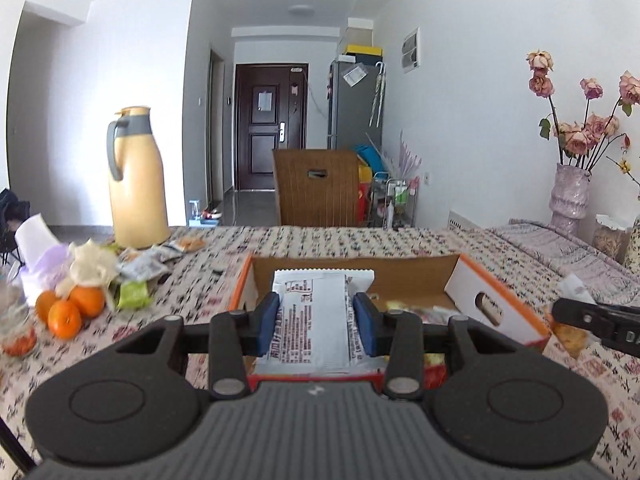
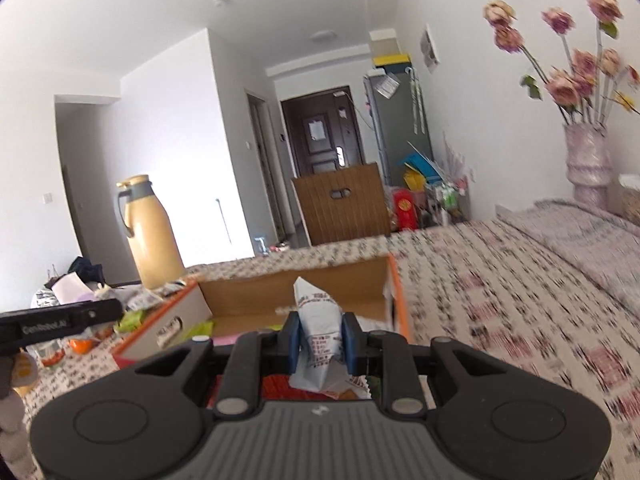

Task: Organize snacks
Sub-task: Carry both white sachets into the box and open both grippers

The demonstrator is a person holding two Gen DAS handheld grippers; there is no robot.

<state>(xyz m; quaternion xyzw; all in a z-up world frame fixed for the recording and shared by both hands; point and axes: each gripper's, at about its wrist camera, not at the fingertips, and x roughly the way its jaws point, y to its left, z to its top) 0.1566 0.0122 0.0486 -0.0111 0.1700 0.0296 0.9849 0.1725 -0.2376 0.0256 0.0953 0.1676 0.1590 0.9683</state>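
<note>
Left wrist view: left tool (image 1: 316, 322) pinches one white snack packet (image 1: 310, 320) over the one open cardboard box (image 1: 496, 300) on the worktop (image 1: 320, 244), three oranges (image 1: 68, 308) and one thermos (image 1: 136, 180) left; right wrist view: right tool (image 2: 322, 342) pinches one crumpled white packet (image 2: 318, 338) over the same box.

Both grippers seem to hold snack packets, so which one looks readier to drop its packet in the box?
Probably left: the left gripper holds its white packet flat over the cardboard box; the right view is motion-blurred.
</note>
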